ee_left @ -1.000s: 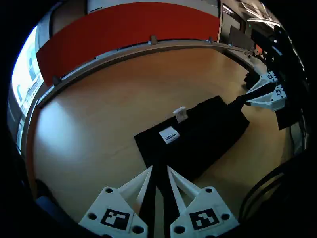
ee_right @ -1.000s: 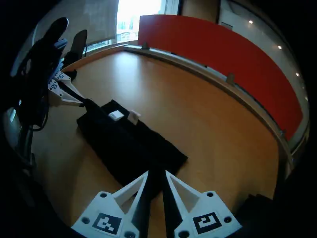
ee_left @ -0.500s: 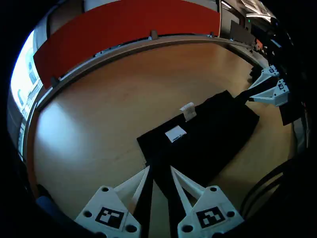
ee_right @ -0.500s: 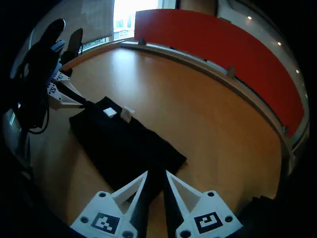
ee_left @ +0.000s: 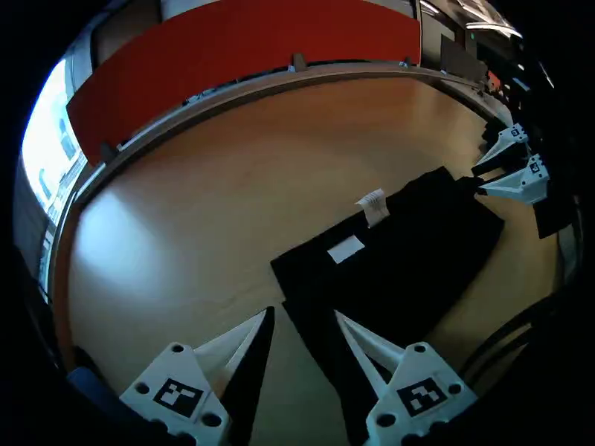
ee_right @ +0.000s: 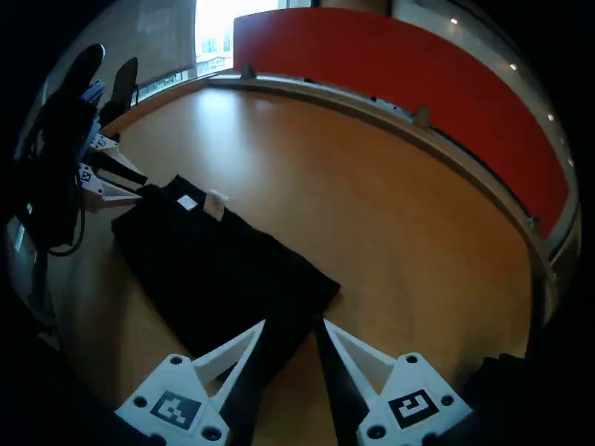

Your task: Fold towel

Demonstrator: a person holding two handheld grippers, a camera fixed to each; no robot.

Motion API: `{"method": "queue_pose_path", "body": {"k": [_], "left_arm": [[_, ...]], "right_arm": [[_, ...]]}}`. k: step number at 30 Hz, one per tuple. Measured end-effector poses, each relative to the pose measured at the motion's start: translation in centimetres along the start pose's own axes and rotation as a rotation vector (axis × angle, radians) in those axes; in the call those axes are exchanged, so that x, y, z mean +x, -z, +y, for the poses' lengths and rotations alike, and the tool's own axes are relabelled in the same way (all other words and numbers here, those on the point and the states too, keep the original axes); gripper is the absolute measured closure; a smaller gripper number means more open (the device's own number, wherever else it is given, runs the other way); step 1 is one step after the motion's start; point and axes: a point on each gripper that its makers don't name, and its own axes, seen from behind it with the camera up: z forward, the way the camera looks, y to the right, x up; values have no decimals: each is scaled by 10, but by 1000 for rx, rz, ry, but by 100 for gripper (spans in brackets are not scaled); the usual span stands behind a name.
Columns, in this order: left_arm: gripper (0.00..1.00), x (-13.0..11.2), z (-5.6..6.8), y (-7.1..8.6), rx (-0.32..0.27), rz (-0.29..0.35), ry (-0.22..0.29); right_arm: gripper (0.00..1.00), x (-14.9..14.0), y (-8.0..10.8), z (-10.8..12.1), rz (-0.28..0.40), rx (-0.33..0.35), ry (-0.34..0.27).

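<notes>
Black towel is laid flat on the wooden desk as a long narrow strip, apparently already folded lengthwise. Two white tags are seen on its top face near the left gripper's end.

Step judged: a fold set down and let go, between two folds.

Left gripper is held low at one short end. Its fingers are spread wide. The towel end lies in the gap between them and nothing is pinched. Right gripper is held low at the opposite short end. Its fingers are likewise spread, with the cloth corner lying between them and not clamped.

Each gripper is also seen from the other's camera, at the far end of the strip, with fingers parted there too.

Pose: both grippers are tilted shallowly down toward the desk and aimed along the towel's length, facing each other. Their tips sit just above or at the cloth edge; contact with the desk cannot be told. The hands holding them are too dark to make out.

Next move, as judged: one short end is to be pinched again through all its layers, lifted and carried over to meet the other end. The far end is to be pinned or kept flat so the strip is not dragged. The edges are to be lined up before release.
</notes>
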Motion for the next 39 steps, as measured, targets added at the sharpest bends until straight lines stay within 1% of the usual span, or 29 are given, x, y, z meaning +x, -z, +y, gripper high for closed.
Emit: {"method": "queue_pose_path", "body": {"k": [3,6,8,10,12,13,16,20,27,29,31,39], "left_arm": [[48,3,-4,-1,10,2,-5],[46,8,-7,-2,21,5,-9],[39,11,-10,-3,30,9,-10],[38,14,-13,-3,35,12,-8],[27,16,-16,-3,42,14,-5],[22,17,-17,-2,46,15,-2],[9,18,-22,-1,61,16,3],[9,17,-26,2,74,14,5],[9,15,-31,8,88,15,12],[9,15,-30,11,87,17,17],[9,14,-28,16,82,23,24],[8,1,-16,40,63,35,46]], "right_arm": [[58,3,-1,4,4,-11,-1],[52,7,-3,9,9,-26,-3],[48,10,-4,13,12,-35,-2],[46,14,-4,15,17,-39,0],[41,17,-4,17,22,-44,3],[37,18,-4,18,24,-46,5],[34,20,-3,20,27,-51,9],[30,20,-2,23,30,-61,10],[29,17,1,26,30,-75,2],[20,17,3,25,36,-73,-4],[18,16,7,22,43,-70,-12],[18,9,31,6,69,-64,-31]]}}
